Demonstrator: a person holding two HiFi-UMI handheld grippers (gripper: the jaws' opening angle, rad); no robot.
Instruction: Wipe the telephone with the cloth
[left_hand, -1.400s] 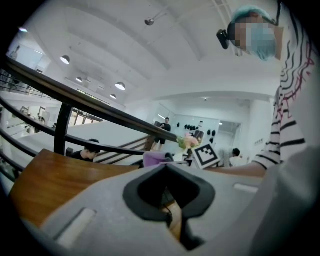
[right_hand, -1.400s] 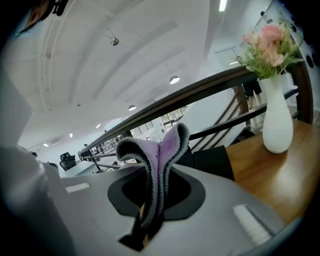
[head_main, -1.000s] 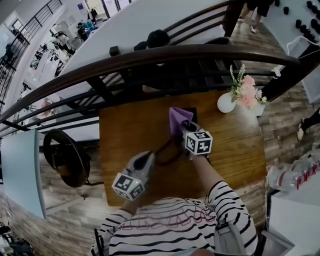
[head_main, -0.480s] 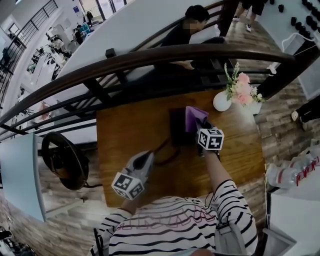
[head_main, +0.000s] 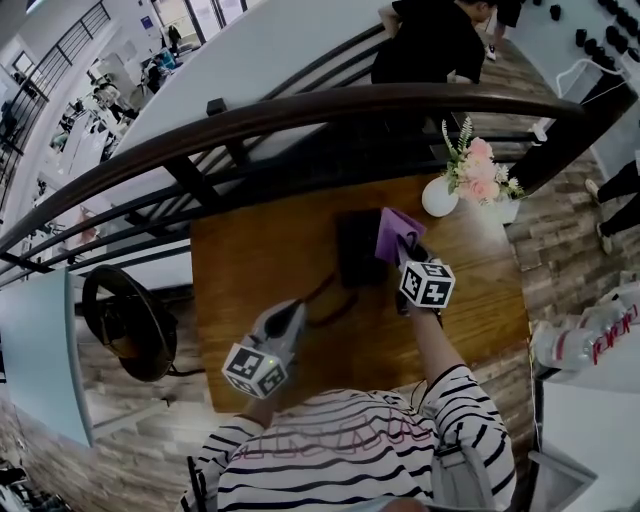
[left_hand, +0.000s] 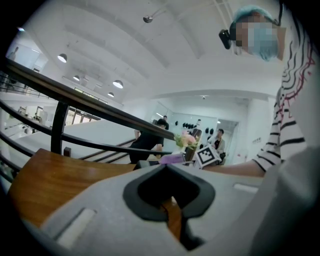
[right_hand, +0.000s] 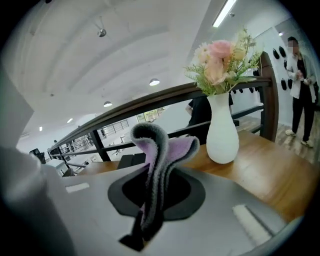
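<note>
The cloth (head_main: 393, 232), purple with a grey back, is pinched in the closed jaws of the right gripper (head_main: 408, 252), and its free fold stands up out of them. It sits at the right-hand edge of the black telephone (head_main: 357, 248), which lies near the back middle of the wooden table (head_main: 250, 270), with a white vase (head_main: 438, 198) of flowers just beyond to the right. From the head view the cloth overlaps that edge, but whether it is pressing on the casing cannot be told. The left gripper (head_main: 297, 308) rests well short of the telephone, near the loop of its cord (head_main: 335, 300), with its jaws drawn together on nothing. As a judgement, picking up the cloth is done and the wiping is under way or just about to begin. Only the right side is under the cloth, so the rest of the top and the left side look left to do, and nothing shows which parts are already clean
</note>
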